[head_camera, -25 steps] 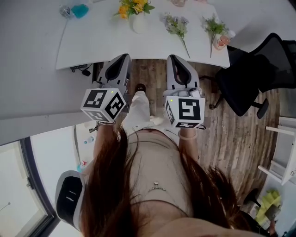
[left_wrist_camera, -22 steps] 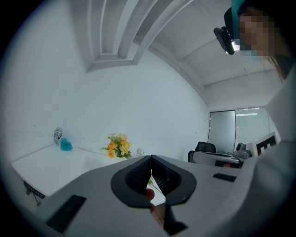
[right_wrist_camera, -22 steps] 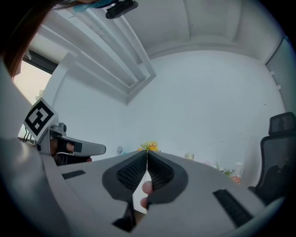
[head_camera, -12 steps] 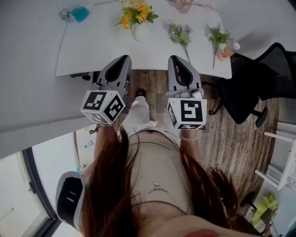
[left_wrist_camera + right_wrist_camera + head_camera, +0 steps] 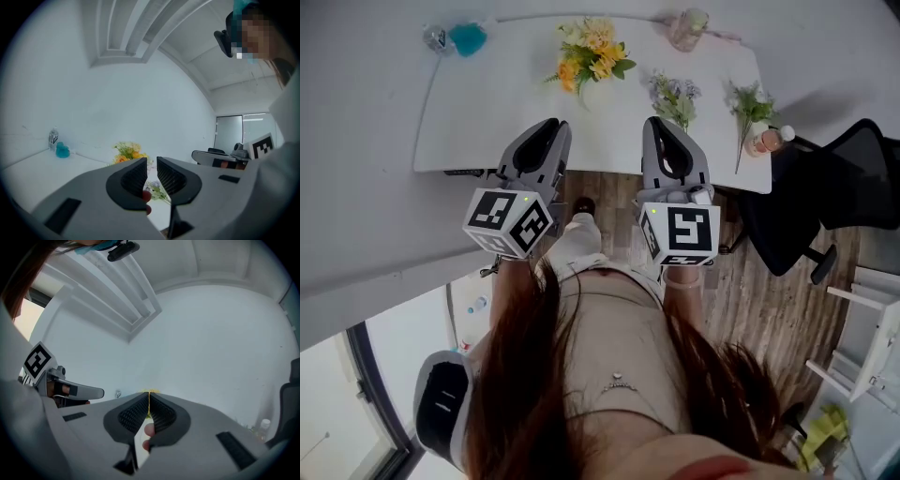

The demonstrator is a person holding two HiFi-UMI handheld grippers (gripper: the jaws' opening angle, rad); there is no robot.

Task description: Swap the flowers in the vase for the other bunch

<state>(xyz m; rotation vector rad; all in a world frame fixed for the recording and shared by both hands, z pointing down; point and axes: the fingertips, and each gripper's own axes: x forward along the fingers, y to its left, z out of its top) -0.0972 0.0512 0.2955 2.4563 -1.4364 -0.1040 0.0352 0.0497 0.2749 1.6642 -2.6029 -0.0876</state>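
Bouquet (image 5: 592,58) beyond left hand-held gripper (image 5: 549,125)

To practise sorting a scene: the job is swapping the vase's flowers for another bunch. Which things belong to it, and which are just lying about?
Belong to the job:
yellow flowers; purple bunch; green bunch (either could be the replacement).

Just lying about:
teal thing; small bottle; glass jar; pink bottle; office chair.
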